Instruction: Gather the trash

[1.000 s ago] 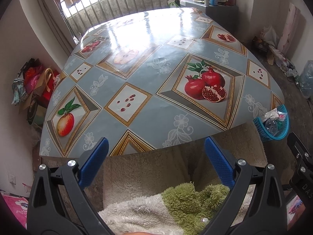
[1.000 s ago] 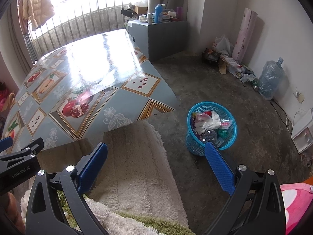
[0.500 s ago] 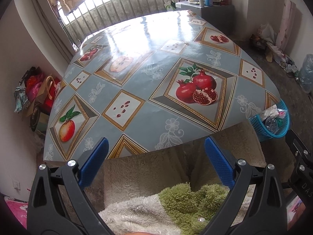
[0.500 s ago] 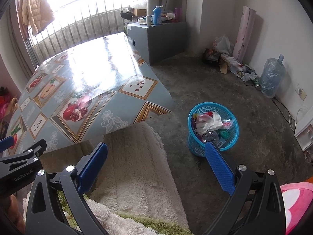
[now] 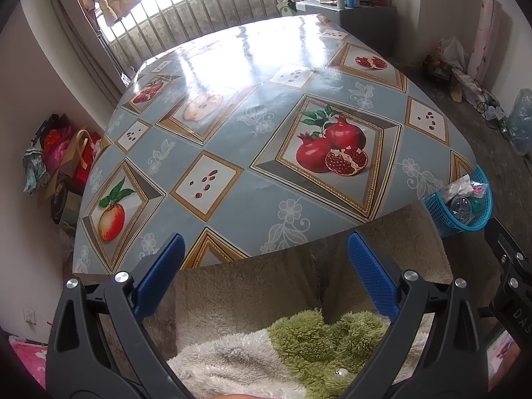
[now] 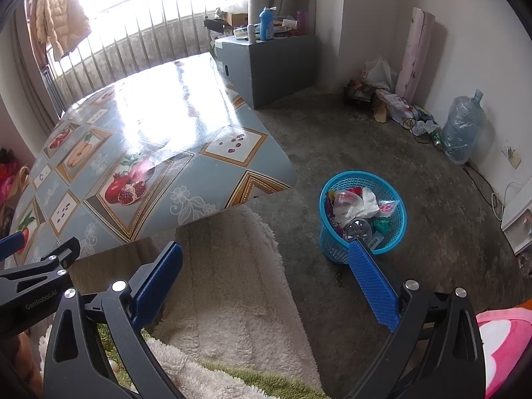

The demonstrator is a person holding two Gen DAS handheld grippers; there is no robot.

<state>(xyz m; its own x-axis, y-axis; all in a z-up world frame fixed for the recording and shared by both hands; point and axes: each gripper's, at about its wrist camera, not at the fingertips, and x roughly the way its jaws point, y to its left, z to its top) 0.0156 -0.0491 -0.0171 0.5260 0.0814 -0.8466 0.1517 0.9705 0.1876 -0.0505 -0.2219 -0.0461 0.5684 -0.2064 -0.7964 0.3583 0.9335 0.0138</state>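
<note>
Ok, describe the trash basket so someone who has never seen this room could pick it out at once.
Start at the big table with the fruit-print cloth. Just off its near right corner, on the bare grey floor beside the cream rug, stands the trash basket. It is the only bright blue thing on the floor: a round mesh tub stuffed with wrappers, white paper and a clear bottle.

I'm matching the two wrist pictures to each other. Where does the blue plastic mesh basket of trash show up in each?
Left wrist: blue plastic mesh basket at right edge, partly behind the table corner.
Right wrist: basket right of centre, on the floor.
Shared landmark: pomegranate-print tablecloth.
</note>
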